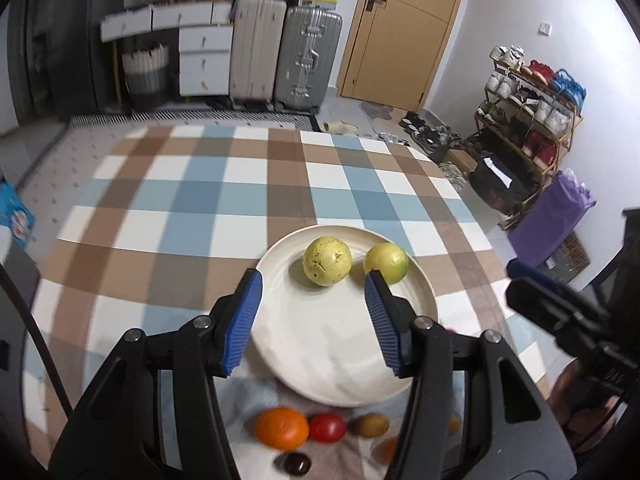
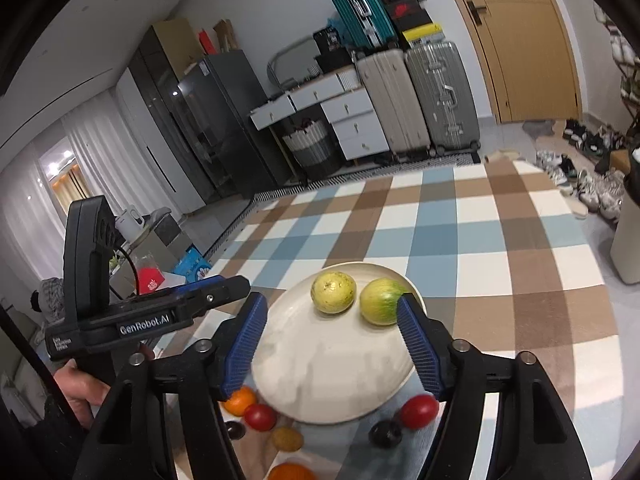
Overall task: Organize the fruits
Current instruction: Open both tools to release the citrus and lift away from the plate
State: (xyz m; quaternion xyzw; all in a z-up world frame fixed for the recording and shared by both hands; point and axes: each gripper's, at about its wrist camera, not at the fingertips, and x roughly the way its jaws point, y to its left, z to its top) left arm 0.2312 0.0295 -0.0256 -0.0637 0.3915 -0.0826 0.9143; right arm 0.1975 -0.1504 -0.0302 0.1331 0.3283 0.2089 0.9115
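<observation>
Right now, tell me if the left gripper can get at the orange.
Probably yes: the left gripper is open over the plate, and the orange lies uncovered just behind its fingers; it must pull back.

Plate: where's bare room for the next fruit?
The plate's near half is bare, below the two guavas on its far side. It is crowded off the near rim: orange, tomato and kiwi lie close together.
</observation>
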